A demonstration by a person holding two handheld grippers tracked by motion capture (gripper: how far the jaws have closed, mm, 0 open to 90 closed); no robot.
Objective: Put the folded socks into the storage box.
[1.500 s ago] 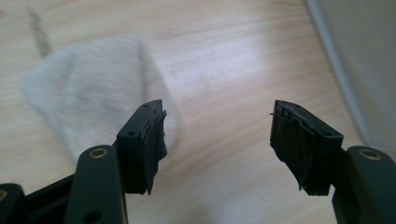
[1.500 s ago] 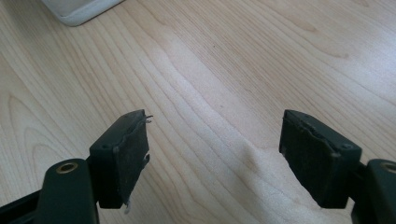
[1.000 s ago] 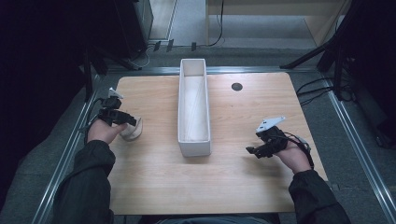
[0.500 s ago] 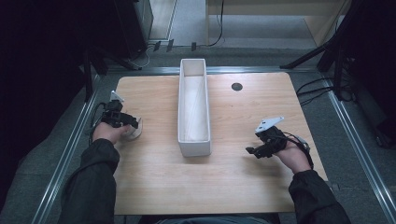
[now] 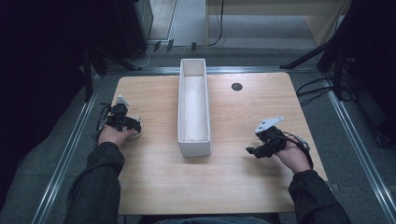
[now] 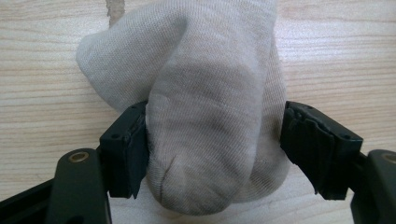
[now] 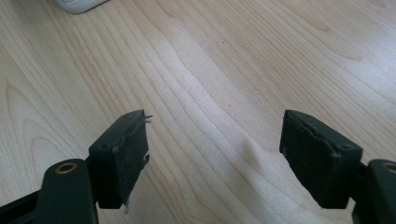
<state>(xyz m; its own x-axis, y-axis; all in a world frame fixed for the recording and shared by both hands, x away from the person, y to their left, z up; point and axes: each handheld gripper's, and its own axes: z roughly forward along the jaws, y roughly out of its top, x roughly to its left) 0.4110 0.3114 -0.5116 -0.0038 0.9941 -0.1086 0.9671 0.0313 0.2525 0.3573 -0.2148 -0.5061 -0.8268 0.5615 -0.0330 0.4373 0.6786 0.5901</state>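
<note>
At the table's left edge we have the left gripper (image 6: 212, 158) set wide around a bundled sock (image 6: 205, 107), its long axis running away between the jaws, far from our right gripper (image 5: 254, 151), which gapes empty.

A lab-like recording space, dim around the edges. A bare light-wood table (image 5: 243, 182) sits inside a frame of metal rails (image 5: 70, 149) on grey carpeted floor (image 5: 369, 135). Black cables (image 5: 313, 88) trail across the floor on the right, and dark stand legs (image 5: 308, 58) and dark equipment (image 5: 133, 28) stand behind the table. A pale wooden cabinet (image 5: 280, 11) lines the back.
</note>
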